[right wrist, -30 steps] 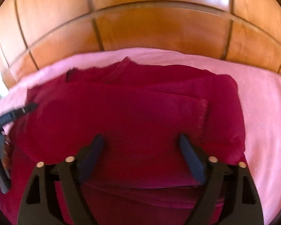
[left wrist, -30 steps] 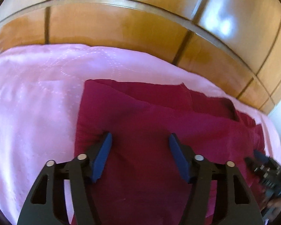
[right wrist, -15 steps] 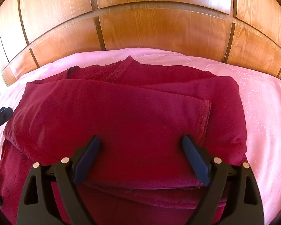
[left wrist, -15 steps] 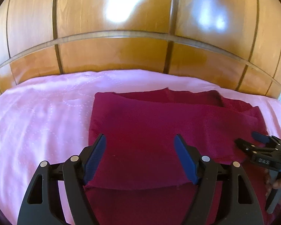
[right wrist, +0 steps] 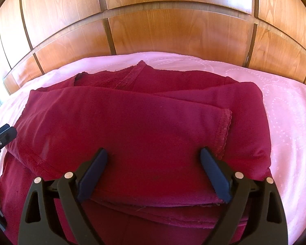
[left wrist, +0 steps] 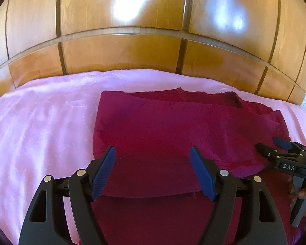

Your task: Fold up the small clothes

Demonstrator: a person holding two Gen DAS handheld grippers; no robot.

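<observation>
A dark red garment (left wrist: 173, 130) lies folded in layers on the pink bedspread (left wrist: 40, 126). It also fills the right wrist view (right wrist: 132, 126), with a stitched hem edge (right wrist: 224, 130) at its right side. My left gripper (left wrist: 153, 155) is open and empty, held just above the garment's near left part. My right gripper (right wrist: 154, 157) is open and empty above the near edge of the top fold. The right gripper also shows at the right edge of the left wrist view (left wrist: 285, 157).
A glossy wooden panelled headboard (left wrist: 153, 51) rises behind the bed. Pink bedspread extends left of the garment in the left wrist view and right of it in the right wrist view (right wrist: 285, 112). The left gripper's tip shows at the right wrist view's left edge (right wrist: 2, 138).
Both grippers have pulled back and lifted away from the garment, so more headboard shows. Both stay open. The folded garment lies still.
</observation>
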